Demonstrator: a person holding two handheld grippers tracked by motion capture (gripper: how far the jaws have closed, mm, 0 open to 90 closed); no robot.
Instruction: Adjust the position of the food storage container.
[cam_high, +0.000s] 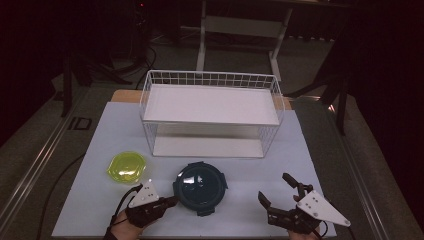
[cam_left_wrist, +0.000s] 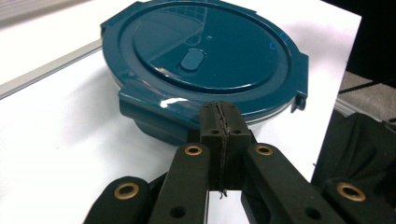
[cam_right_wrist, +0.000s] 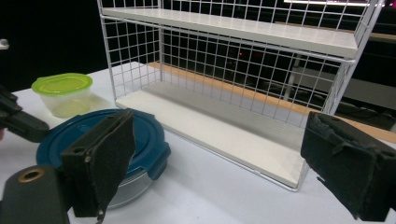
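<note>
One round dark-teal container (cam_high: 200, 187) with latch tabs on its lid, near the table's (cam_high: 90, 200) front edge before a white wire shelf (cam_high: 210, 112), left gripper (cam_high: 170, 201) pressed shut at its rim, right gripper (cam_high: 275, 189) spread wide nearby, small lime-lidded tub (cam_high: 127, 167) beside.

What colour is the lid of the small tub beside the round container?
Yellow-green, translucent lid; clearest in the right gripper view.

Lidded teal container (cam_high: 200, 187), upright, beside yellow-green tub (cam_high: 127, 167)
</note>
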